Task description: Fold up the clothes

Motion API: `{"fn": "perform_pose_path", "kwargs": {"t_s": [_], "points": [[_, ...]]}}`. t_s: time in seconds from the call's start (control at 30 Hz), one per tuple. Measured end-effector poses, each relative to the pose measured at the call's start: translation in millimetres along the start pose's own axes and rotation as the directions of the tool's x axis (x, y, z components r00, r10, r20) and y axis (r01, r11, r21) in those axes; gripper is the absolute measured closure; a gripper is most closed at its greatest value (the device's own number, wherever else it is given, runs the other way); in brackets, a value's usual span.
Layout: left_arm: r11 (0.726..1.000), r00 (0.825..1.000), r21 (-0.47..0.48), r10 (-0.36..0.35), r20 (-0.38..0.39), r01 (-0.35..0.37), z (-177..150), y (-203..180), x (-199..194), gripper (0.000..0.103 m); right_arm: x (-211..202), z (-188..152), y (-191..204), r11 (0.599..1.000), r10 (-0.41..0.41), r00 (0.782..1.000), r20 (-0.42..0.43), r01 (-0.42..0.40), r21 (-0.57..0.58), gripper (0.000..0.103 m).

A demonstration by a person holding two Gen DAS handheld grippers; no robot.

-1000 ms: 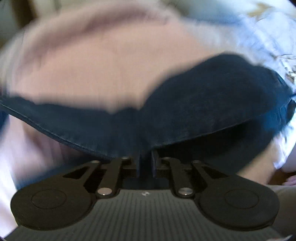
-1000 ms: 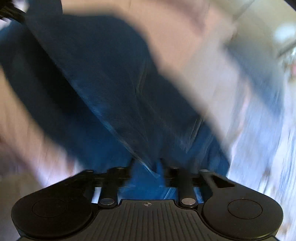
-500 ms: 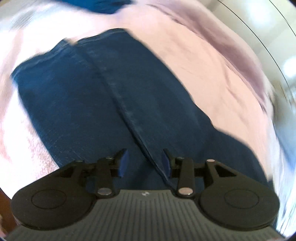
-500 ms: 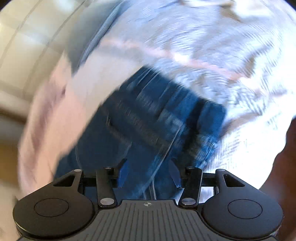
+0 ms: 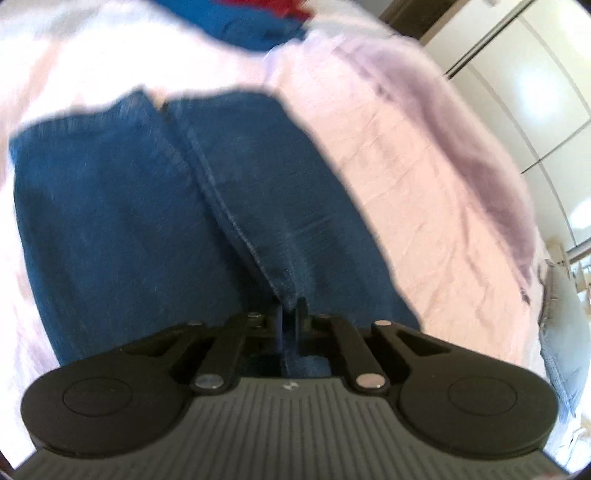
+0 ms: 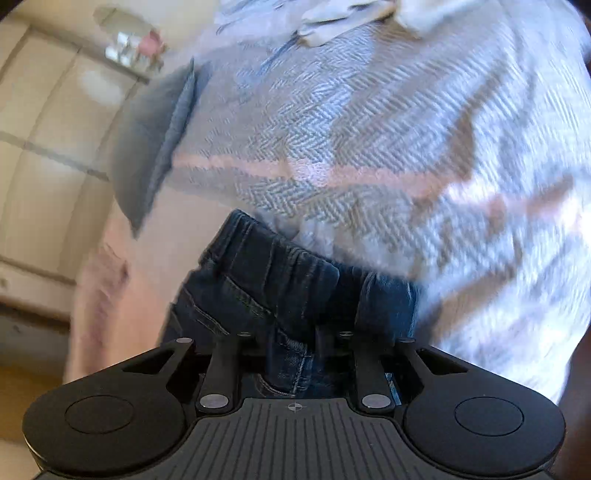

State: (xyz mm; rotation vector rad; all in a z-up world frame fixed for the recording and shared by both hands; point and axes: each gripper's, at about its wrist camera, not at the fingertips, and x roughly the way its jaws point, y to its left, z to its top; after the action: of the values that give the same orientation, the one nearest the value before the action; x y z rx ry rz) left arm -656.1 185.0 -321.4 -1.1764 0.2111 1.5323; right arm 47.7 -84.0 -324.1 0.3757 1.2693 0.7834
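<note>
A pair of dark blue jeans (image 5: 155, 206) lies on a pale pink sheet (image 5: 424, 177), the two legs side by side with their hems at the far end. My left gripper (image 5: 291, 314) is shut on a fold of the jeans along the inner seam. In the right wrist view the elastic waistband of the jeans (image 6: 280, 273) bunches up in front of my right gripper (image 6: 291, 343), which is shut on the denim at the waist.
A blue-grey herringbone blanket (image 6: 369, 129) with pink stripes covers the bed beyond the waistband. A blue and red cloth (image 5: 255, 22) lies past the leg hems. White wardrobe doors (image 5: 524, 74) stand to the right, and light garments (image 6: 332, 14) lie far off.
Both grippers were open half a second ago above the laid-out jeans. They have since closed on the denim, left at the inner seam, right at the waistband.
</note>
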Motion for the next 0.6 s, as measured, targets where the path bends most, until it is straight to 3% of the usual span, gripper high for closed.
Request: {"fn": "perform_pose_path", "kwargs": {"t_s": [0.13,0.17,0.23,0.3,0.37,0.6], "points": [[0.987,0.987,0.159,-0.059,0.149,0.035,-2.3,-3.3,-66.3,0.1,-38.7,9.5,17.6,0.987,0.119,0.992,0.046,-0.113,-0.116,0.085],[0.982,0.985,0.185,-0.057,0.161,0.027,-7.2,2.2,-75.8,0.099,-42.9,11.2,12.7,0.988,0.119,0.992,0.037,-0.114,-0.107,0.085],[0.969,0.993,0.243,0.013,0.12,-0.042,-26.2,17.4,-72.2,0.098,-35.5,7.7,-2.0,0.992,0.064,0.998,-0.007,-0.065,-0.112,0.085],[0.96,0.993,0.26,0.088,0.076,-0.105,-42.1,29.1,-55.1,0.098,-16.5,-0.1,-19.1,0.994,-0.024,0.998,-0.063,0.017,-0.108,0.085],[0.956,0.99,0.257,0.13,0.058,-0.14,-51.9,35.8,-43.9,0.098,-9.1,-3.1,-28.6,0.997,-0.038,0.997,-0.068,0.034,-0.063,0.085],[0.974,0.992,0.209,0.061,0.108,-0.083,-47.7,32.2,-61.0,0.098,-26.2,2.7,-19.2,0.992,0.05,0.999,-0.02,-0.052,-0.119,0.085]]}}
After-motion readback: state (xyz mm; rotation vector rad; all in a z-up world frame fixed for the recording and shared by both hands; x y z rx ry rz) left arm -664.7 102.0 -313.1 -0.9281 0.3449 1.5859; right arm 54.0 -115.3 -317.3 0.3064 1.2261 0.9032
